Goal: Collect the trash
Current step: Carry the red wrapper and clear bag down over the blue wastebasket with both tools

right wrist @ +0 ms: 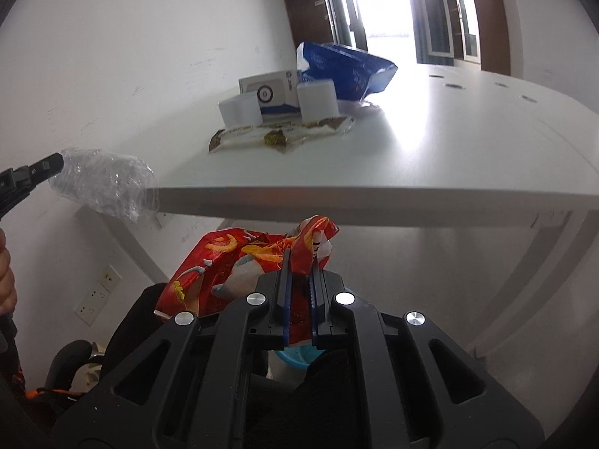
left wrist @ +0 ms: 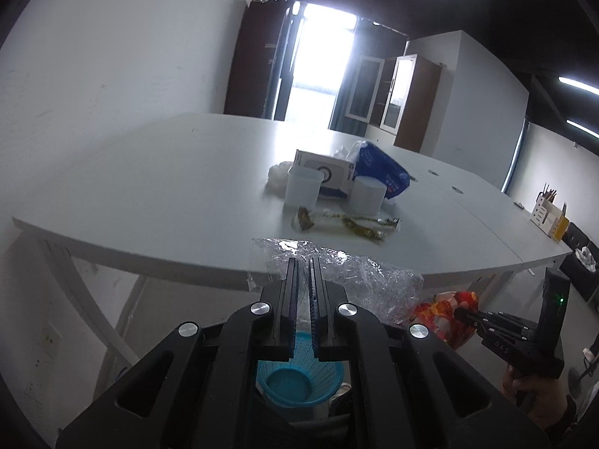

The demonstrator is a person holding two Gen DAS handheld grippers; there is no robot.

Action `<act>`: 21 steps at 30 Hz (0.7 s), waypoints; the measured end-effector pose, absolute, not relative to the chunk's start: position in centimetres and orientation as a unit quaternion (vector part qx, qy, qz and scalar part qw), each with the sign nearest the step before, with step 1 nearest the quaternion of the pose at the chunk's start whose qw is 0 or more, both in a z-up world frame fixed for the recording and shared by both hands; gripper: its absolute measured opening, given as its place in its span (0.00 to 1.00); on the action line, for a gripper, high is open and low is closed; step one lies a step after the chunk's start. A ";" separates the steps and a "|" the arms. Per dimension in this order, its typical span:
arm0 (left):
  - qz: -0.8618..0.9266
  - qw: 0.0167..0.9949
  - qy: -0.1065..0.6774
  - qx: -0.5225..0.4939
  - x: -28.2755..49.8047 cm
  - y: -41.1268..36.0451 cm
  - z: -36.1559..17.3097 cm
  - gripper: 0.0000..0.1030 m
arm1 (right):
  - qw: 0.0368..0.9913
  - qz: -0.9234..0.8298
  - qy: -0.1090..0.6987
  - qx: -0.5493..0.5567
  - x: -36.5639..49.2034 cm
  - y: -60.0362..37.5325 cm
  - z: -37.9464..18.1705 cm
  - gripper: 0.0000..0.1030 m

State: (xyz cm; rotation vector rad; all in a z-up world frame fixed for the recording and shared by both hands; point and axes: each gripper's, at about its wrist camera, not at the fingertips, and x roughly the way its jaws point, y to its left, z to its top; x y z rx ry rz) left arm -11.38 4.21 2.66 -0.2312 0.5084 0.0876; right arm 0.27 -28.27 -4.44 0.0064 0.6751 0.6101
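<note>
One white desk (left wrist: 149, 194) carried two translucent white plastic cups (left wrist: 302, 187), one white printed box (left wrist: 324, 170), one blue plastic bag (left wrist: 380, 168). Off it: one crumpled clear plastic wrap (left wrist: 359, 273), one red-orange snack bag (right wrist: 232, 262), one blue plastic basket (left wrist: 295, 381). Two grippers.

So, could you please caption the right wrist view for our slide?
Right hand-held gripper shut on a red snack wrapper over the blue bin, below the table edge.
</note>
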 end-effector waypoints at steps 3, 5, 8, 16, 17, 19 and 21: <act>0.031 0.946 0.290 -0.142 -11.0 4.7 -0.8 0.05 | 0.893 0.289 0.346 -0.002 0.3 -27.6 -6.6 0.06; 0.037 0.936 0.314 -0.158 -10.6 5.1 -3.1 0.05 | 0.887 0.288 0.361 0.000 0.6 -27.3 -8.0 0.06; 0.037 0.923 0.337 -0.180 -9.3 5.5 -5.9 0.05 | 0.883 0.276 0.380 -0.006 1.4 -26.7 -10.0 0.06; 0.056 0.888 0.416 -0.186 -4.1 5.3 -13.9 0.05 | 0.869 0.259 0.422 -0.003 4.7 -24.2 -15.2 0.06; 0.062 0.885 0.422 -0.187 -3.5 5.4 -14.7 0.05 | 0.868 0.255 0.426 -0.005 5.1 -23.9 -15.8 0.06; 0.071 0.879 0.429 -0.197 -2.3 5.9 -16.0 0.05 | 0.866 0.248 0.434 -0.008 5.9 -23.3 -16.7 0.06; 0.082 0.871 0.436 -0.208 -1.1 6.4 -17.2 0.05 | 0.865 0.241 0.440 -0.015 6.7 -22.7 -17.6 0.06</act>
